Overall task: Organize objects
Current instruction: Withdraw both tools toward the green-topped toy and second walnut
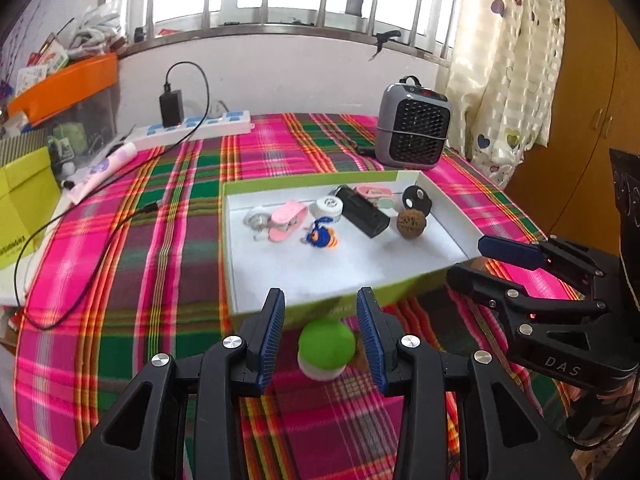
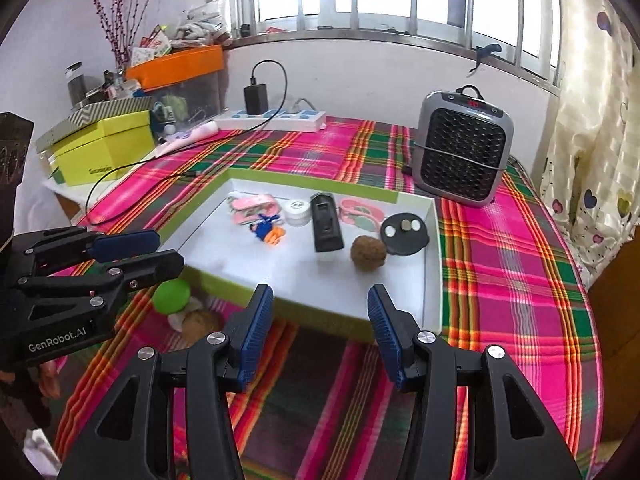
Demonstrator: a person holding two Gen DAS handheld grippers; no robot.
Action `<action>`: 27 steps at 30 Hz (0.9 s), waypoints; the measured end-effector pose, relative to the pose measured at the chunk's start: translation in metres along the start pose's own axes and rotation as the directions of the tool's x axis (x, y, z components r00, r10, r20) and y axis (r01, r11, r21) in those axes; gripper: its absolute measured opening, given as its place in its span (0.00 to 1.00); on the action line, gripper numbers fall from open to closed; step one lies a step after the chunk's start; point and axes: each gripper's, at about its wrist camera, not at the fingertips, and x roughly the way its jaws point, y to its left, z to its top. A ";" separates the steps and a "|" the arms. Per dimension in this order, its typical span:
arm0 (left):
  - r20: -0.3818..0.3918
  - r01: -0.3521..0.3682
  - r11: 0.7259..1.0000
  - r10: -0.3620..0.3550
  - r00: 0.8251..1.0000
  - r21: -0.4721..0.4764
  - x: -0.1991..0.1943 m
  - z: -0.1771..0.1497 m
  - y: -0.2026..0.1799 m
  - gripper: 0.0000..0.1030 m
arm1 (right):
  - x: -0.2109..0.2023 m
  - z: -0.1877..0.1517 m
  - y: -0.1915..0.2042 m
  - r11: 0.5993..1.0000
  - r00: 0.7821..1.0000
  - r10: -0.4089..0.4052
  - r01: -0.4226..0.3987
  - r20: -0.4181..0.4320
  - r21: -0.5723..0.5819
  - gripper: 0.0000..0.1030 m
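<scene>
A green-and-white mushroom toy [image 1: 326, 349] lies on the plaid cloth just in front of the white tray [image 1: 352, 280]. My left gripper [image 1: 322, 316] is open, its jaws on either side of the toy without touching it. The toy also shows in the right wrist view [image 2: 171, 297], next to a brown walnut [image 2: 200, 325]. My right gripper [image 2: 320, 312] is open and empty before the tray's [image 2: 434, 264] near edge. The tray holds a second walnut [image 1: 411, 222], a black box [image 1: 366, 216], pink clips [image 1: 286, 220], a blue-orange knit toy [image 1: 320, 236], a white round case [image 1: 328, 208] and a black disc [image 1: 417, 199].
A grey fan heater [image 1: 412, 128] stands behind the tray. A white power strip [image 1: 196, 126] with a black charger and trailing cable lies at the back left. Yellow-green boxes [image 2: 104, 148] and an orange bin [image 2: 180, 64] stand at the left. Curtain hangs at the right.
</scene>
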 end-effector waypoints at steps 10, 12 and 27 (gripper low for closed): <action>-0.015 0.007 0.999 -0.008 1.000 -0.045 -0.009 -0.023 0.011 0.35 | 0.002 -0.012 0.013 0.999 0.999 0.043 -0.043 -0.022 -0.009 0.49; -0.026 0.002 0.998 -0.003 1.000 -0.063 -0.009 -0.029 0.015 0.35 | 0.004 -0.015 0.018 0.998 0.998 0.063 -0.064 -0.031 -0.015 0.49; -0.037 0.005 0.993 -0.009 0.999 -0.117 -0.009 -0.039 0.030 0.35 | 0.031 -0.020 0.051 0.980 0.980 0.164 -0.175 -0.112 -0.095 0.49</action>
